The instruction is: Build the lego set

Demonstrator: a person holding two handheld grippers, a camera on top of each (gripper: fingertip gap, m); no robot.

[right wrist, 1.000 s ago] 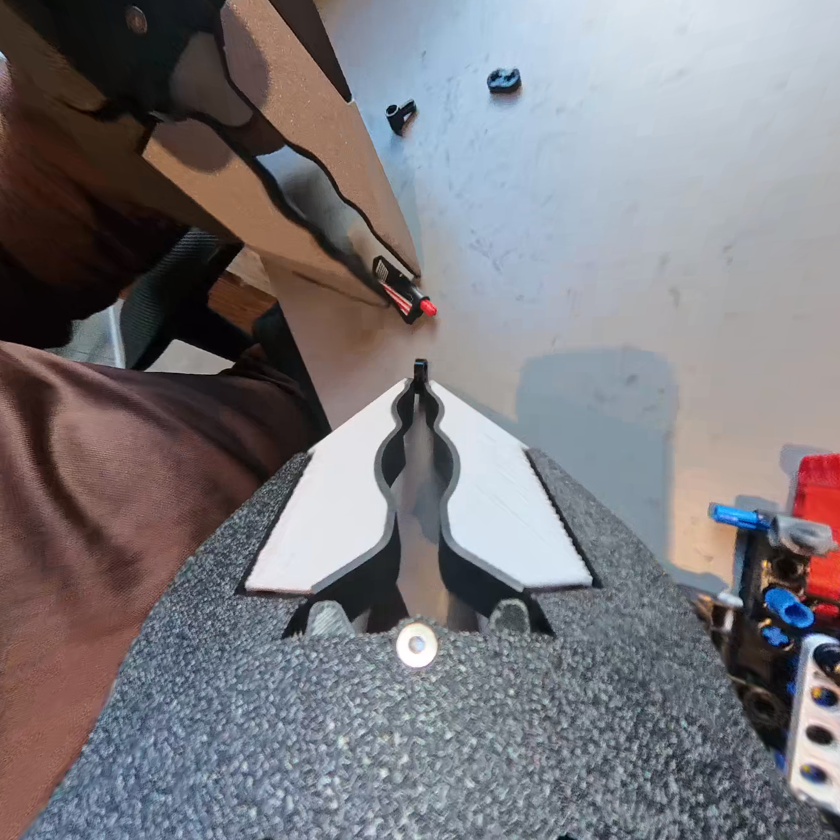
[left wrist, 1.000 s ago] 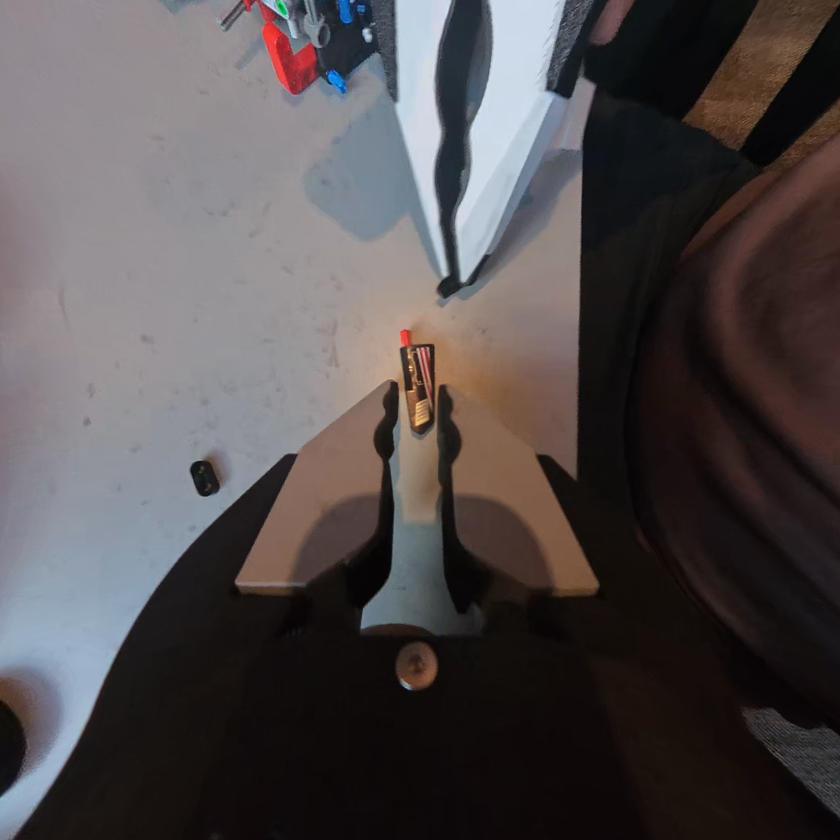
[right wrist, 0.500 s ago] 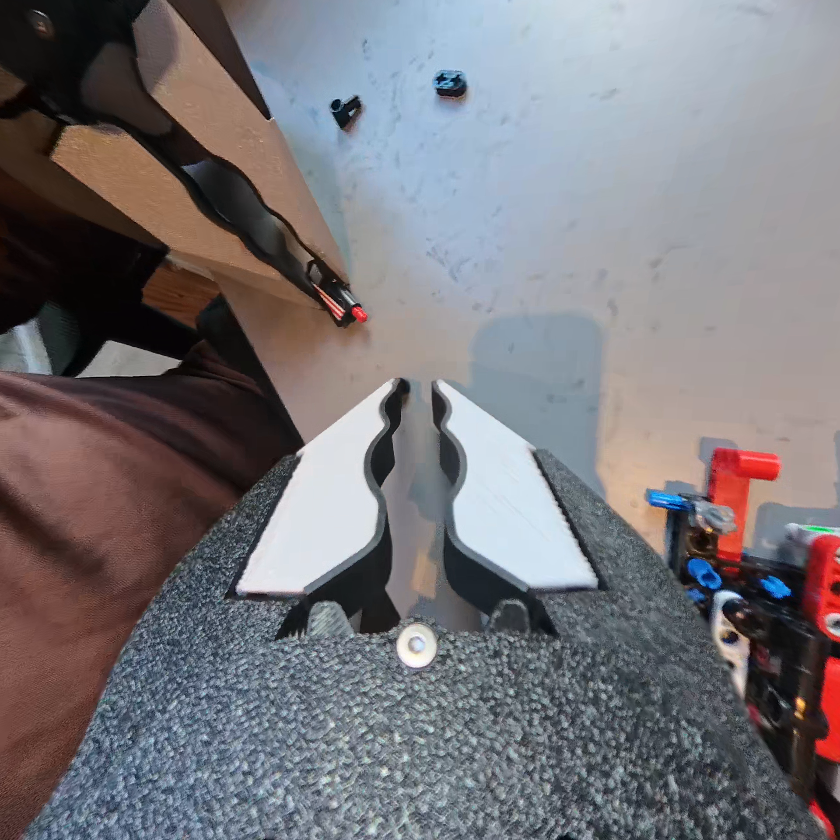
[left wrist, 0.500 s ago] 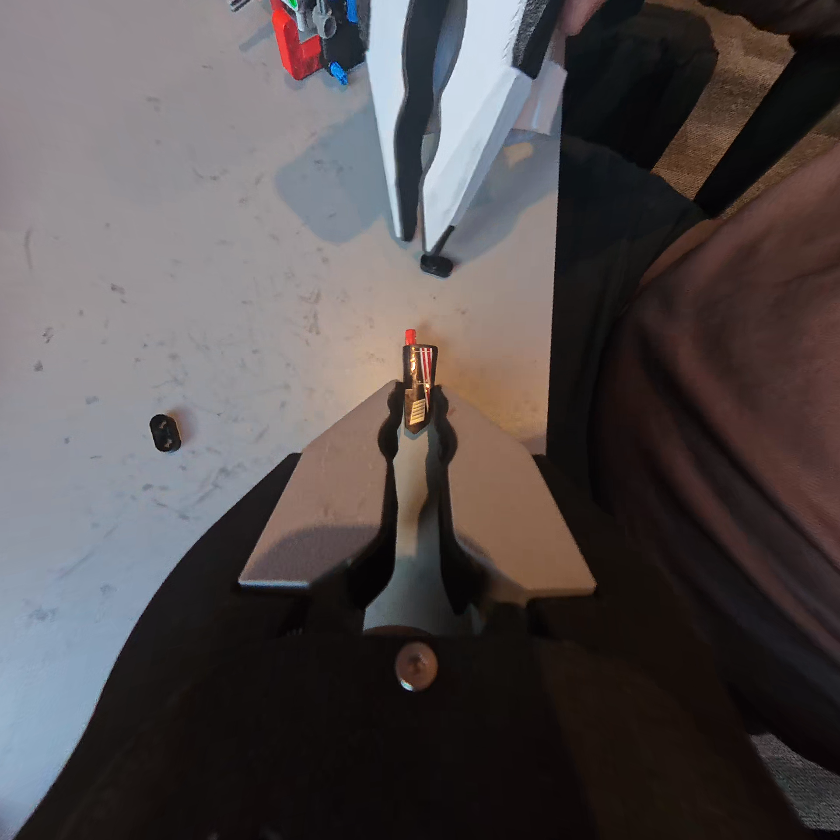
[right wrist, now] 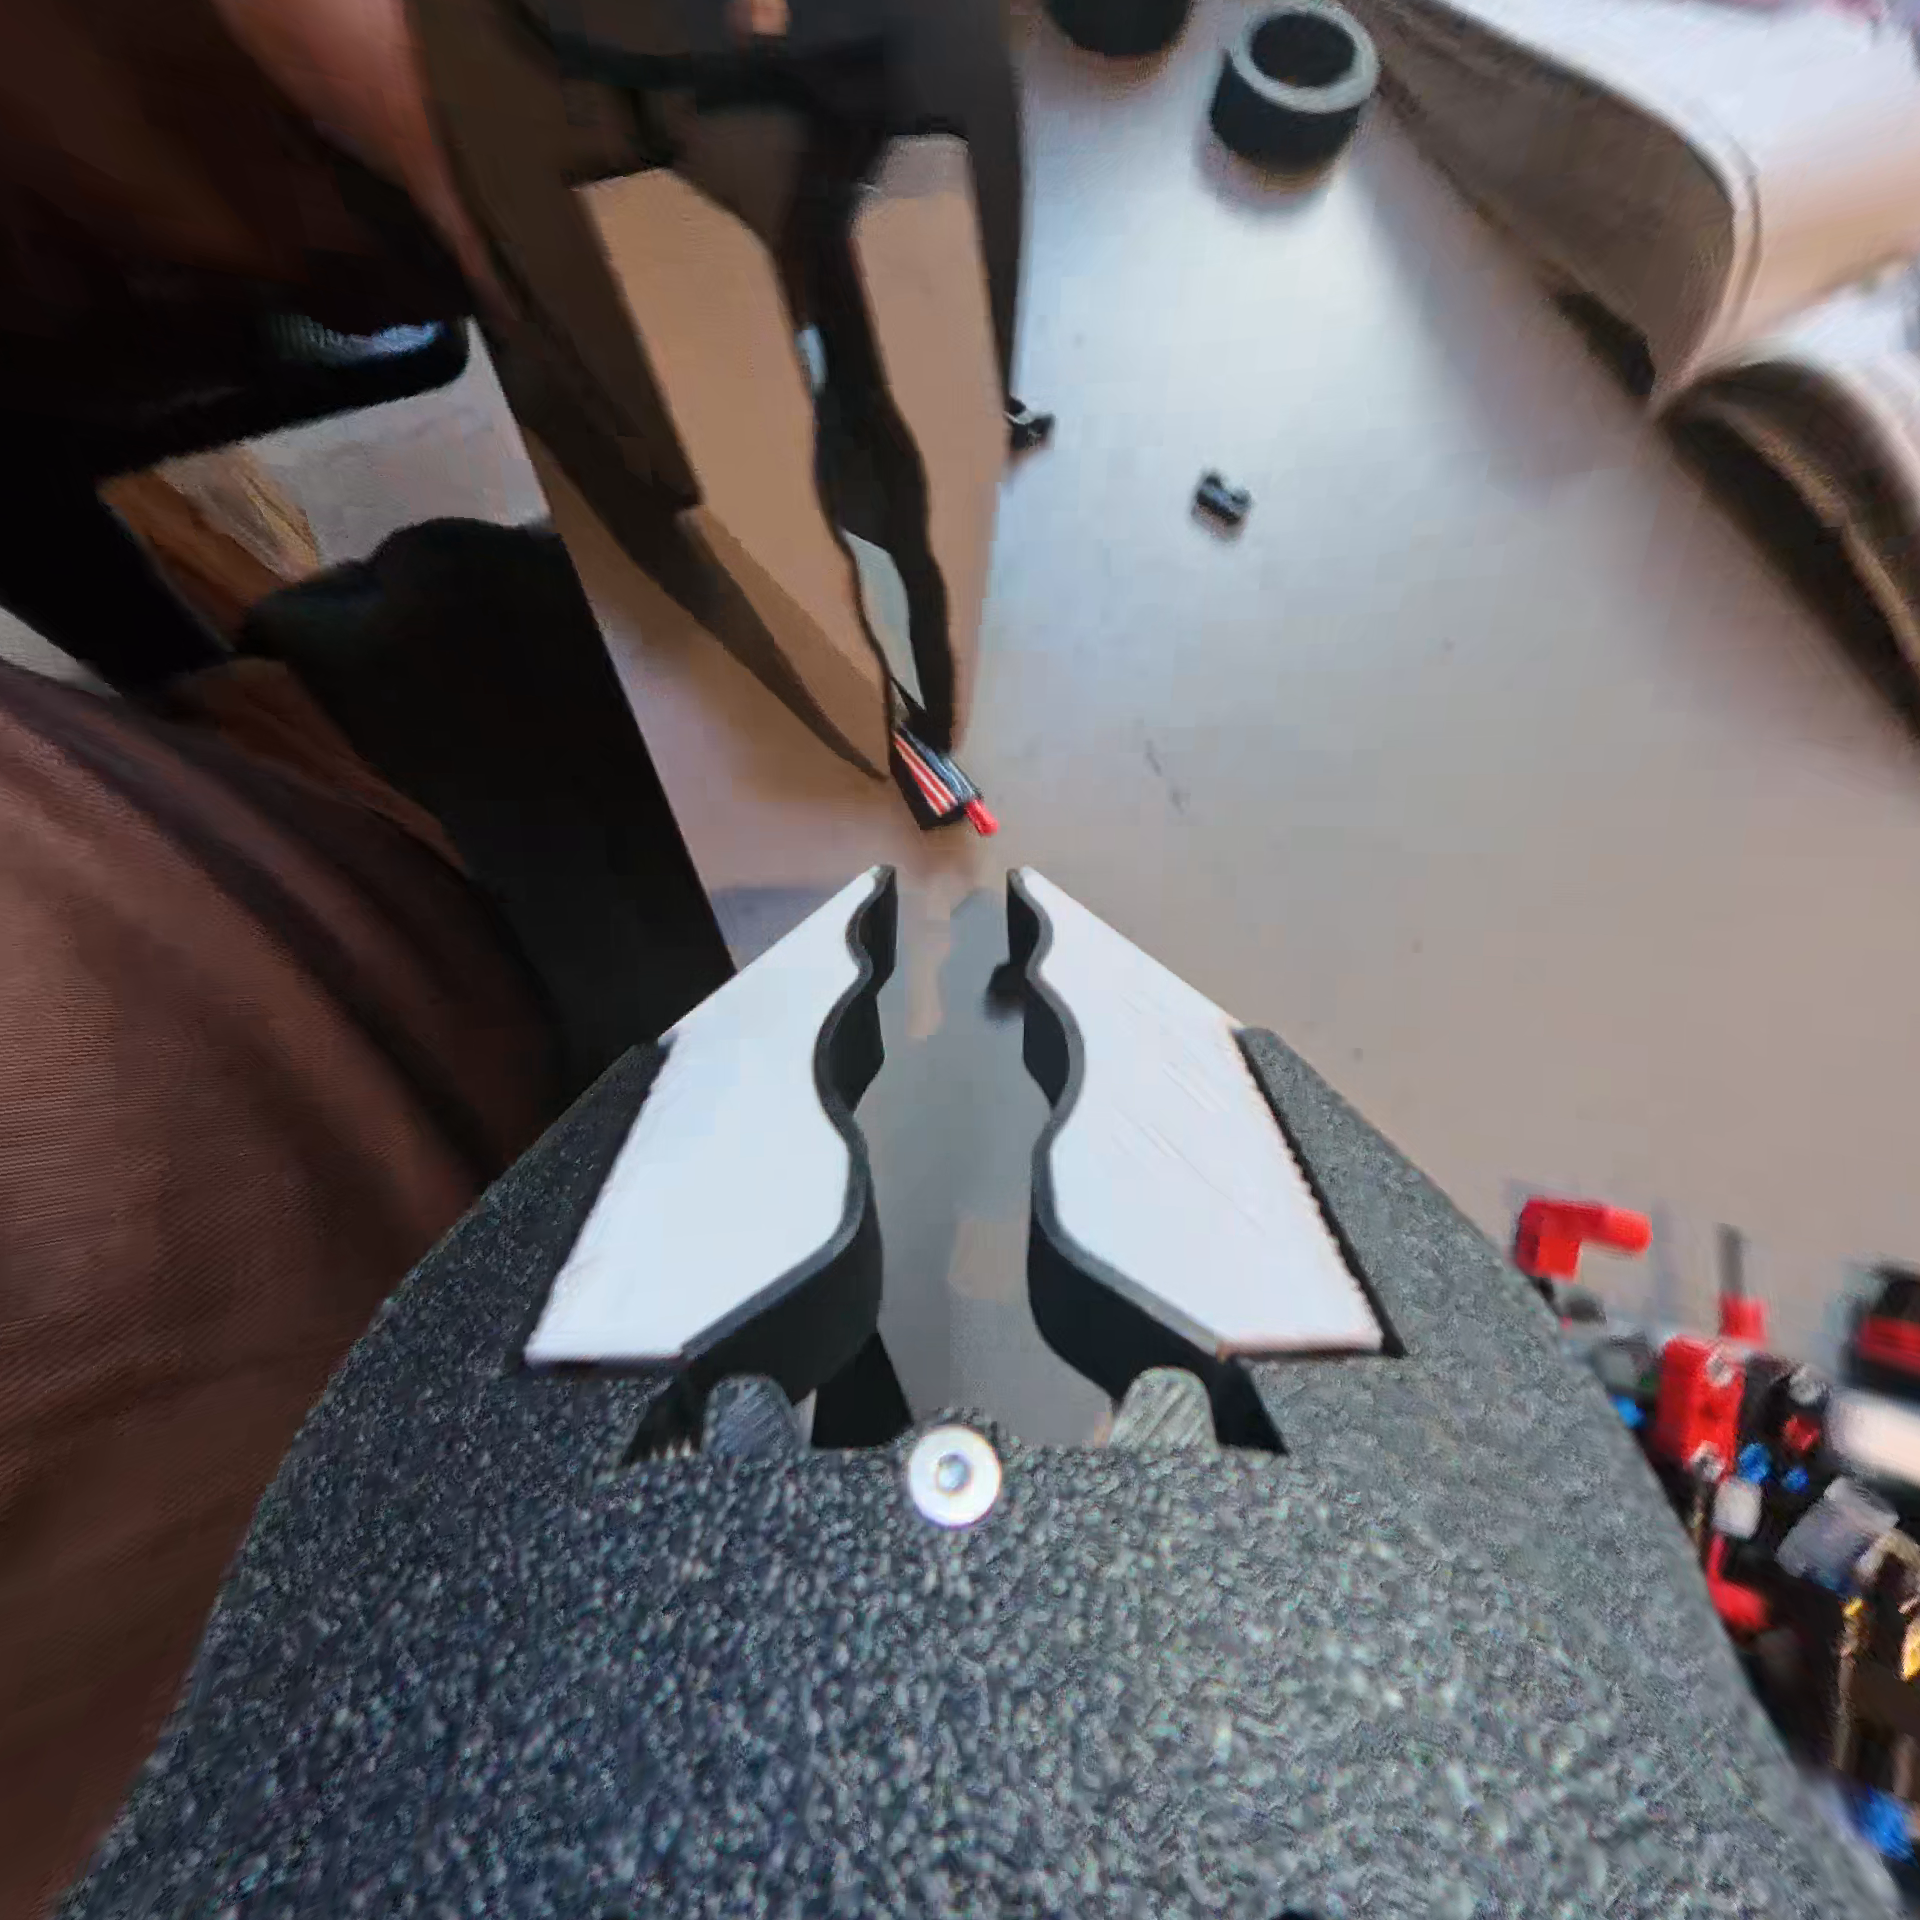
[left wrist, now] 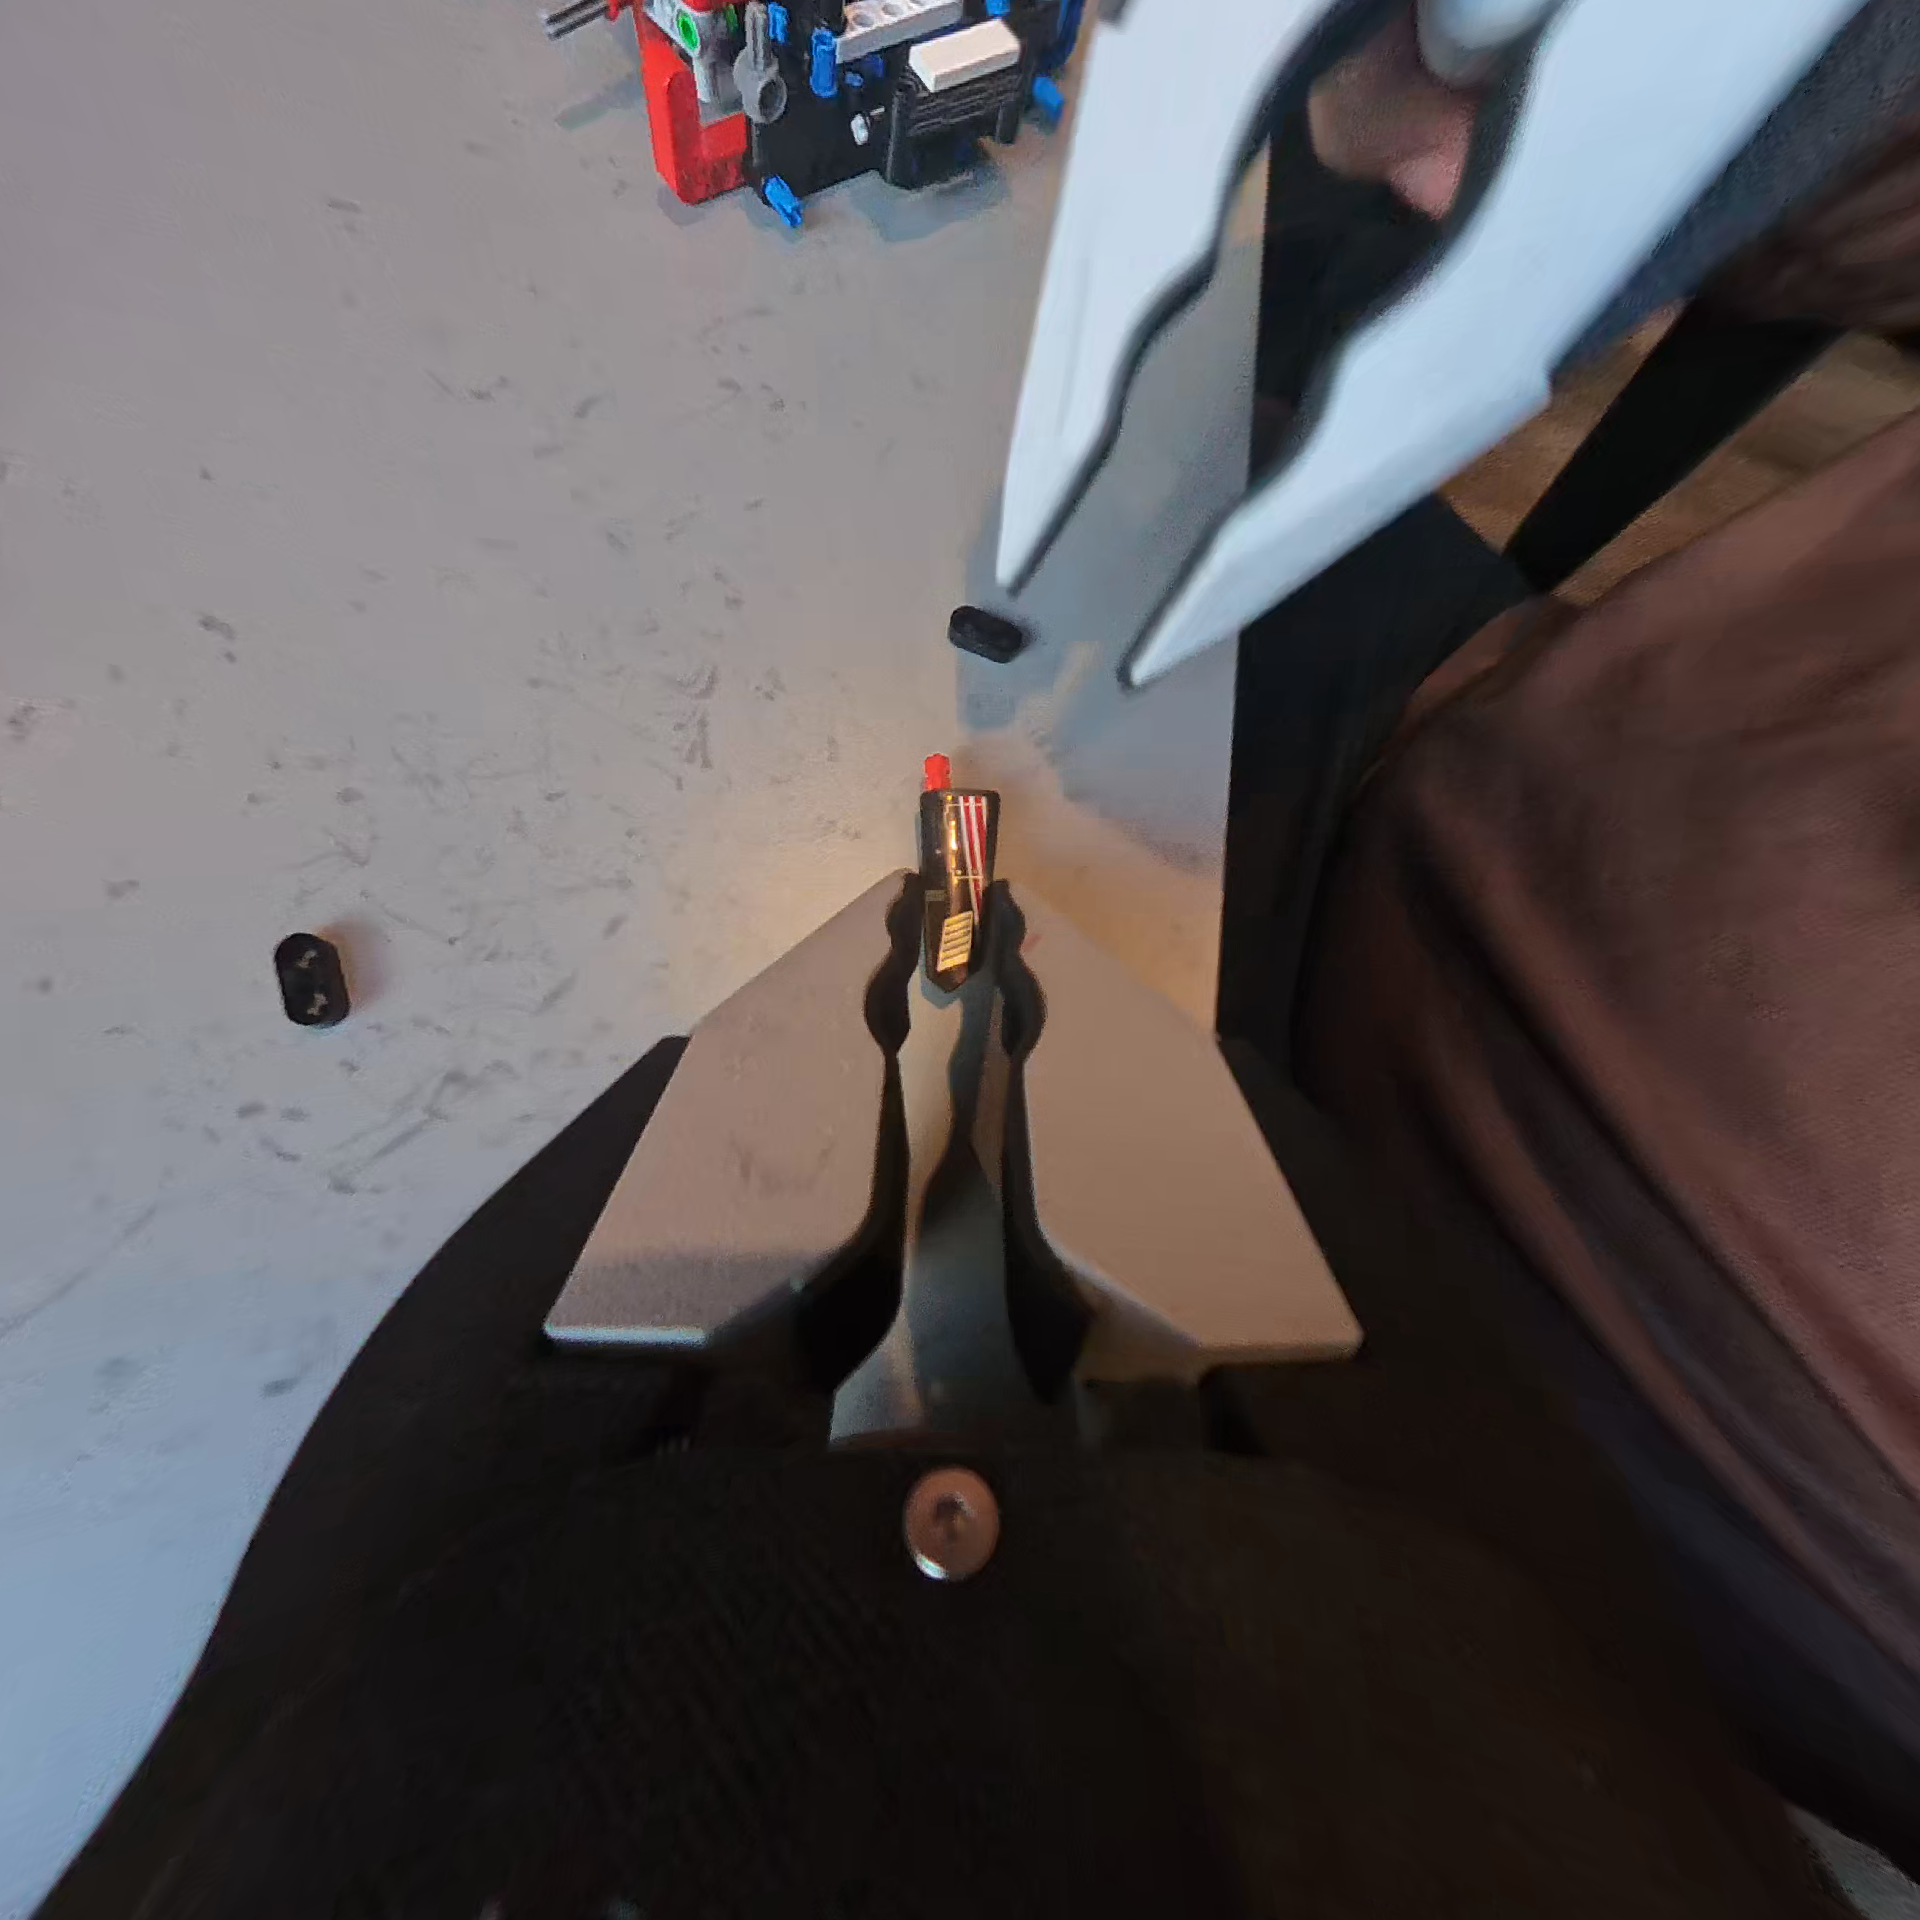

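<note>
Left claw (left wrist: 951, 914) pinches the tiny, stiff, light striped piece (left wrist: 958, 862) by its tail; right claw (right wrist: 951, 894) gapes empty.

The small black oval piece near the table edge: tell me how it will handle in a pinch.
The small black oval piece looks rigid and probably very light. It lies flat, so rolling seems unlikely. Its low, smooth profile may let it skid off the table edge when nudged.

Black piece (left wrist: 958, 883) – red-white stripes, red tip.
</note>
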